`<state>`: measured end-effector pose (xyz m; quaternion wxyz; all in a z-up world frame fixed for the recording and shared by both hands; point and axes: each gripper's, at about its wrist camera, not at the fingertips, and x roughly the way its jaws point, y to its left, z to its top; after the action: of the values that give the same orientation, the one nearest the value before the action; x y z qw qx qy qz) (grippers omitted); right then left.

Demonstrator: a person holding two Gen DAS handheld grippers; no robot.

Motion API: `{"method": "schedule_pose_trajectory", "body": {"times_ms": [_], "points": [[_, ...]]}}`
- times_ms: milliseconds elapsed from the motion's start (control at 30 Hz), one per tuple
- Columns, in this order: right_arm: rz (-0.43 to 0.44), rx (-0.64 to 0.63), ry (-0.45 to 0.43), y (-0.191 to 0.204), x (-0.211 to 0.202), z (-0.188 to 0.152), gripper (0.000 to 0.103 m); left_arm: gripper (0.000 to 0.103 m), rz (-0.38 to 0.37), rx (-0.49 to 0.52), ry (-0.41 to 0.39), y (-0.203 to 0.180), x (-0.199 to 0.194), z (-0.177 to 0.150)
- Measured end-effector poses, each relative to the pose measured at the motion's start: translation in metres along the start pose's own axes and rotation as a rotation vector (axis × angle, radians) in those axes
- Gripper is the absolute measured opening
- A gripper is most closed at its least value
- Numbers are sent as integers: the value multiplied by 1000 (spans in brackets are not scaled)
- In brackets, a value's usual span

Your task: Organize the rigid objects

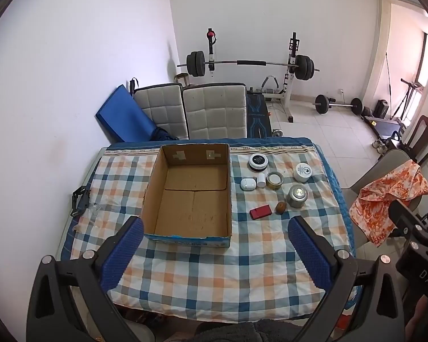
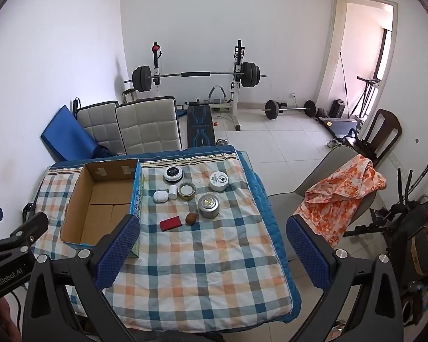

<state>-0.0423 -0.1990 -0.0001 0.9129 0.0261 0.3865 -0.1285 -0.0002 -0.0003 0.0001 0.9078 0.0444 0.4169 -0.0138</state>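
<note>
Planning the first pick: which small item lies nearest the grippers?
The red flat case, front of the cluster beside the brown nut; every can and white container sits farther back.

One cardboard box (image 1: 189, 196) on the checked cloth (image 1: 214, 270). Right of the box, eight small things: one black-topped round case (image 1: 258, 161), one white tub (image 1: 303, 171), one earbud case (image 1: 248, 183), one white bottle (image 1: 261, 179), one tape roll (image 1: 275, 180), one metal tin (image 1: 297, 196), one red box (image 1: 260, 211), one brown nut (image 1: 281, 207).
</note>
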Motion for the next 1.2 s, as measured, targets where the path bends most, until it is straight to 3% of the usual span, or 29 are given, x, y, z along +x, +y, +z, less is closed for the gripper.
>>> {"method": "schedule_pose_trajectory", "body": {"times_ms": [1200], "points": [[-7, -2, -7, -5, -1, 4, 103, 103, -10, -27, -12, 3, -6, 4]]}}
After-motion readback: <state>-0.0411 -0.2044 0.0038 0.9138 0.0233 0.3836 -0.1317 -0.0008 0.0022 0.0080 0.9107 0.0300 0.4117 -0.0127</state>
